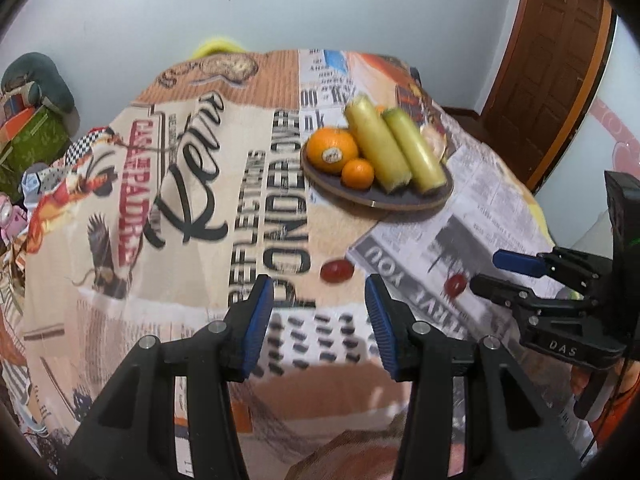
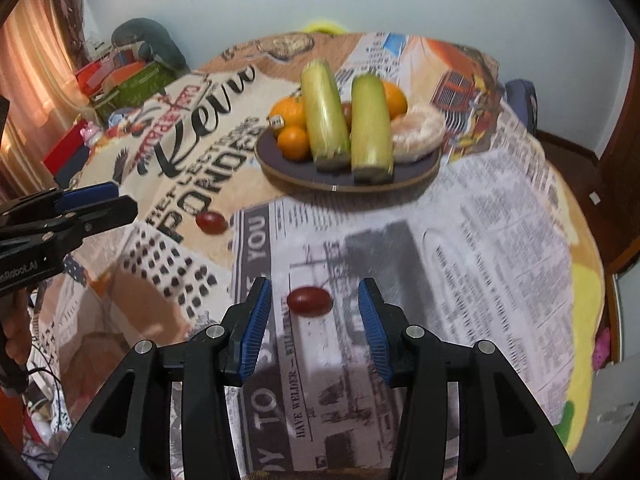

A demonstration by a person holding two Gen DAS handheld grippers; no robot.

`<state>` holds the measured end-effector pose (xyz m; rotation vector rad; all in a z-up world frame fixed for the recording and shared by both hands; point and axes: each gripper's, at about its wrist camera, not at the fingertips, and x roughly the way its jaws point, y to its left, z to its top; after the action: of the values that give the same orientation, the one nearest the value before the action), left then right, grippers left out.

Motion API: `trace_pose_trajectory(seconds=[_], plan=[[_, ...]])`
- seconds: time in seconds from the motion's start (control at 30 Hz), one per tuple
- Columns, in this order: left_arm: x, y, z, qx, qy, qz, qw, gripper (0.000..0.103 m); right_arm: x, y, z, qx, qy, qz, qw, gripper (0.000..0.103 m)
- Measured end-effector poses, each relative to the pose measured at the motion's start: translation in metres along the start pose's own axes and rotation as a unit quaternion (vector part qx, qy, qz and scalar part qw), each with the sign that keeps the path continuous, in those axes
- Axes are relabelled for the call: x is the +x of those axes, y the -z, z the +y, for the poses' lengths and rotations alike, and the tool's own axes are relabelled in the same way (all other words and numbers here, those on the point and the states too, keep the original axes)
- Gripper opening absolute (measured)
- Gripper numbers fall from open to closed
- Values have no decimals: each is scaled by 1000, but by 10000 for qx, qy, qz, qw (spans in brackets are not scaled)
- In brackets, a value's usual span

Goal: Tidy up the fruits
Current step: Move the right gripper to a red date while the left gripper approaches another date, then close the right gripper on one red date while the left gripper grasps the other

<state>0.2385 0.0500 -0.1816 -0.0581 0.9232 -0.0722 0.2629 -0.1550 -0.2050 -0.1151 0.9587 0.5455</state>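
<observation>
Both claws are empty, parted: right claw over near small red oval fruit, left claw short of the left one. Next: close, carry to round dark plate.

Black grippers, ribbed blue fingers

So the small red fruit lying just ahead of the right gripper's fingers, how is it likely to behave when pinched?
The red fruit looks smooth and oval, so it would probably roll on the printed cloth if nudged off-centre. Its glossy skin suggests it could slip between the fingers. Being small, it is likely light, and possibly soft enough to bruise under a hard squeeze.
</observation>
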Motion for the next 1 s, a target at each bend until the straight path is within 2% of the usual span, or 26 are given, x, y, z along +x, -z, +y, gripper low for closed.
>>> trace_pose_trajectory(seconds=[0.3, 0.37, 0.4, 0.47, 0.73, 1.0], plan=[[25, 18, 4, -133, 97, 324, 9993, 47, 23, 9, -1, 255, -270, 333, 9988, 42], [29, 19, 3, -135, 109, 358, 9992, 47, 26, 10, -1, 271, -311, 346, 9985, 32], [31, 19, 3, -135, 112, 374, 9991, 47, 27, 11, 0, 255, -308, 352, 9986, 31], [36, 19, 2, -140, 138, 413, 9990, 47, 26, 11, -1, 219, -262, 301, 9990, 24], [53, 9, -1, -141, 157, 479, 9986, 47, 20, 8, -11, 340, -318, 93, 9989, 24], [71, -7, -9, -122, 165, 471, 9987, 45, 9, 0, -21, 322, -147, -141, 9993, 24]])
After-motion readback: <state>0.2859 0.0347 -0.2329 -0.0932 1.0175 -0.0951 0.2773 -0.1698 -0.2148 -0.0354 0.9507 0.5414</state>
